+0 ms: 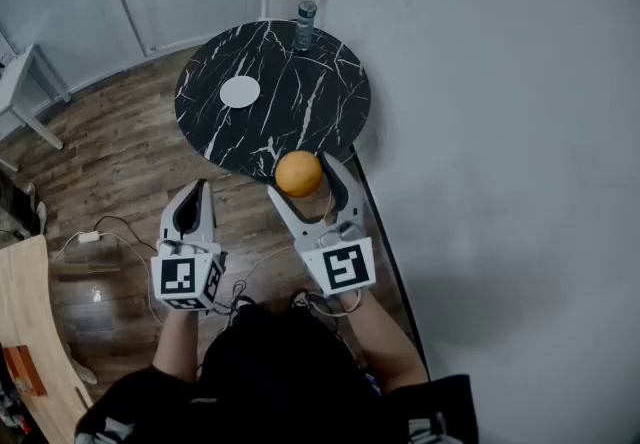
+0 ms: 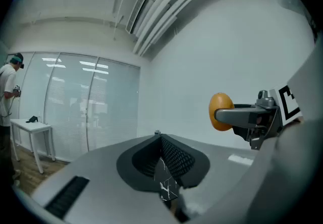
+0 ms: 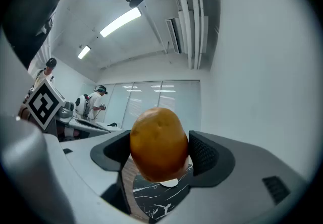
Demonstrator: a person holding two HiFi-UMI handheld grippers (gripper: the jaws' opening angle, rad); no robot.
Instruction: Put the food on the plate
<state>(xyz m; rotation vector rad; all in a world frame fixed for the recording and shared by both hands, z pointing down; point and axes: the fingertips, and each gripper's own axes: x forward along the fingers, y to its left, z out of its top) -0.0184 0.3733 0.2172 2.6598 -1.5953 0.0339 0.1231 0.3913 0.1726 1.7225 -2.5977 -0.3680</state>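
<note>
The round orange food (image 1: 298, 173) sits clamped between the right gripper's (image 1: 303, 175) fingers (image 1: 346, 194). It is held above the near edge of the marble tabletop (image 1: 310, 102), well apart from the white plate (image 1: 240, 91). The left gripper's (image 1: 203, 187) fingers are pressed together, empty.

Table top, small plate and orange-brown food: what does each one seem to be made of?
Table top: black marble or a marble-print laminate, smooth; white veins run over a dark surface.
Plate: white ceramic or plastic, plain and flat; too small to decide.
Orange-brown food: dimpled, faintly shiny skin, perhaps a real potato or a plastic imitation; the look leaves it open.
</note>
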